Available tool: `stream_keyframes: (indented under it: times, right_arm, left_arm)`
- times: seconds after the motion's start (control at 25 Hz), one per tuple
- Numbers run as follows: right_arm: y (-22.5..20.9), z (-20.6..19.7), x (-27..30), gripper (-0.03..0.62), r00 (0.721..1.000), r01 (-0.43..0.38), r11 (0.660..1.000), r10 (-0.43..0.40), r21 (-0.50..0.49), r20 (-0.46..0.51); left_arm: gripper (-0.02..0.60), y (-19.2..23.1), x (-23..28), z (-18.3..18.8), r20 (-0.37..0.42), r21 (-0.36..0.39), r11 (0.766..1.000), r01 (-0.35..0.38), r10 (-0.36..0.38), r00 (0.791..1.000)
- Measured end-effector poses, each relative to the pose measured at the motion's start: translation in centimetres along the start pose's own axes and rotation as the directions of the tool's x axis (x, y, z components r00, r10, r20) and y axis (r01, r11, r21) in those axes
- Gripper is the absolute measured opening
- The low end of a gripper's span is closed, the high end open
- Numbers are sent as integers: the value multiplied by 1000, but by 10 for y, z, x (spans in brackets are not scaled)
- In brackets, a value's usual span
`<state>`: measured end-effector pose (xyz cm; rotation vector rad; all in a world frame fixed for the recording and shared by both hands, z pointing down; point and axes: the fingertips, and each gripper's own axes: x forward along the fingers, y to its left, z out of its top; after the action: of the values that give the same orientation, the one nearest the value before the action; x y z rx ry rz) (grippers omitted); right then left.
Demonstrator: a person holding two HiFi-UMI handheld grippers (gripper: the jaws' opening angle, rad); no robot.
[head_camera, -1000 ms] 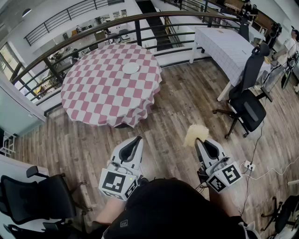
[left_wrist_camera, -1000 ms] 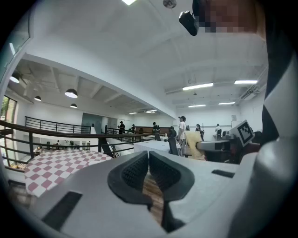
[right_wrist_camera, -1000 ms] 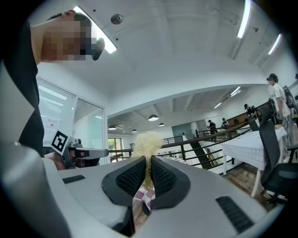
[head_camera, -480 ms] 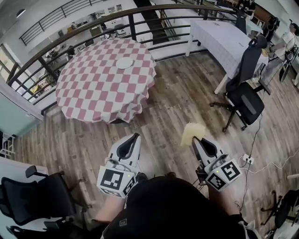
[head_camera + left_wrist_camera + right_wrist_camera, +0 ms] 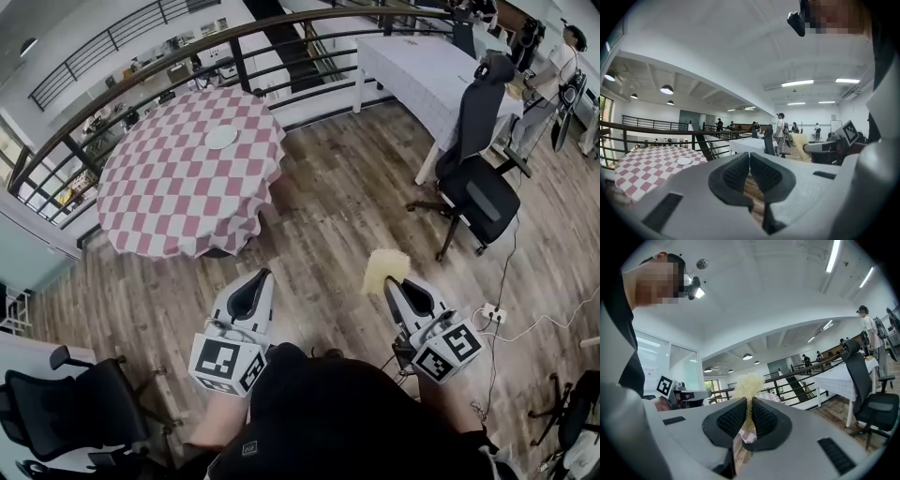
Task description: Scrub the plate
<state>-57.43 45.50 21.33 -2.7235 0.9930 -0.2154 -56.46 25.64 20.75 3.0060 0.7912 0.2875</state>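
A small white plate (image 5: 222,137) lies on a round table with a red-and-white checked cloth (image 5: 178,197), far ahead to the left by the railing. The plate (image 5: 684,161) also shows in the left gripper view. Both grippers are held low in front of the person, over the wooden floor and far from the table. The left gripper (image 5: 258,279) is shut with nothing between its pads (image 5: 749,157). The right gripper (image 5: 389,283) is shut on a pale yellow fluffy scrubber (image 5: 384,266), which sticks up above the fingertips (image 5: 749,386).
A dark curved railing (image 5: 281,37) runs behind the round table. A black office chair (image 5: 478,192) and a white-clothed long table (image 5: 422,66) stand at the right. Another black chair (image 5: 66,412) is at the lower left. A power strip with cables (image 5: 492,314) lies right of the grippers. A person (image 5: 553,56) stands far right.
The round table and plate have slid left in the head view and the office chair has shifted up and left. Both grippers keep their pose and their grip.
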Motion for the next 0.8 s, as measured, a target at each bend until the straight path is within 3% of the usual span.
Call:
stream_keyframes:
  times: [0.4, 0.8]
  right_arm:
    - [-36, 1, 18, 40, 1000, -18, 999, 18, 28, -12]
    - [-99, 10, 97, 40, 998, -11, 1000, 11, 7, -60]
  left_arm:
    - [15, -3, 44, 3, 0, 8, 1000, 0, 0, 1000]
    - [15, 60, 135, 4, 12, -21, 1000, -17, 17, 1000]
